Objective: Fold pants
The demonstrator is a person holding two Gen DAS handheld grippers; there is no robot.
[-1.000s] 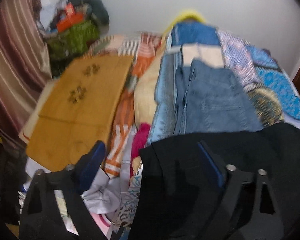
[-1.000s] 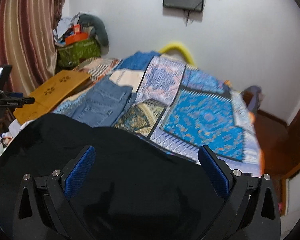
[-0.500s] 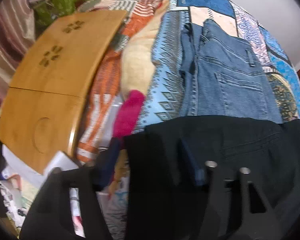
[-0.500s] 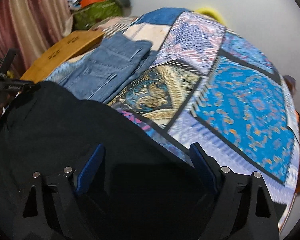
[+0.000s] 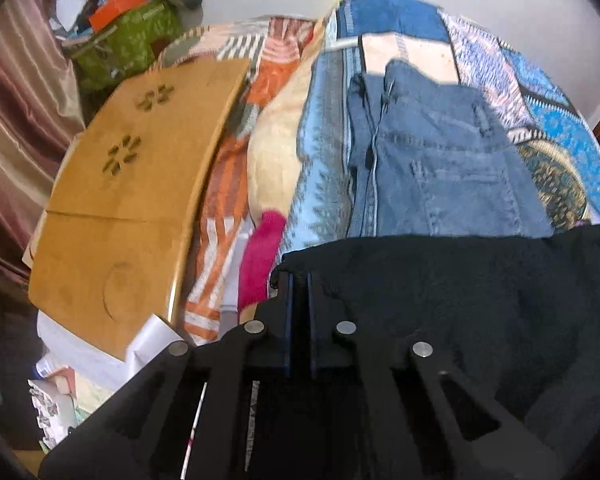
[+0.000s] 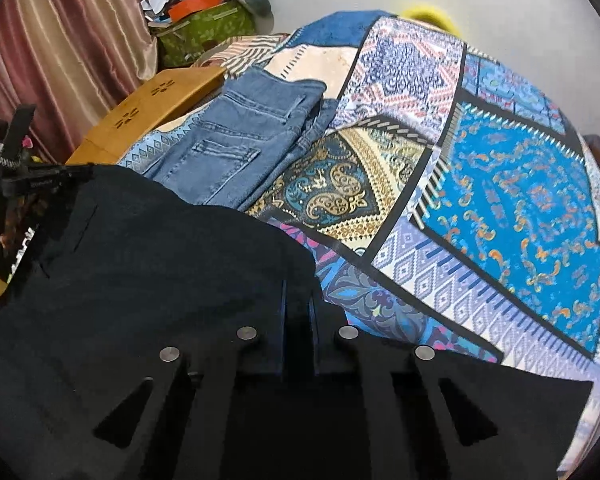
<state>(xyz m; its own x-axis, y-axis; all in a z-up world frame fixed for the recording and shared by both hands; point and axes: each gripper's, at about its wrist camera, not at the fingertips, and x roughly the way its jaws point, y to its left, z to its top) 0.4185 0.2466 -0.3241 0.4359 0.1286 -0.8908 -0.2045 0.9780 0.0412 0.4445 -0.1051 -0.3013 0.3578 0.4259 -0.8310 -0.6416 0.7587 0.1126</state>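
Black pants [image 5: 480, 300] lie on the near part of the bed and also show in the right wrist view [image 6: 140, 280]. My left gripper [image 5: 299, 280] is shut on the pants' left corner edge. My right gripper [image 6: 298, 292] is shut on the pants' right edge, where the fabric meets the patterned bedspread [image 6: 520, 200]. The fabric stretches between the two grippers. Folded blue jeans [image 5: 432, 160] lie just beyond the black pants and also show in the right wrist view [image 6: 240, 140].
A wooden lap table [image 5: 132, 180] lies left of the bed on orange striped bedding [image 5: 220, 200]. A cream pillow [image 5: 272, 160] and a pink cloth [image 5: 260, 248] sit beside it. A green box [image 6: 204, 28] and clutter stand by the curtain [image 6: 60, 40].
Both grippers went from open to shut on the black pants' edge. Both cameras dipped down toward the bed, then tilted back up a little.
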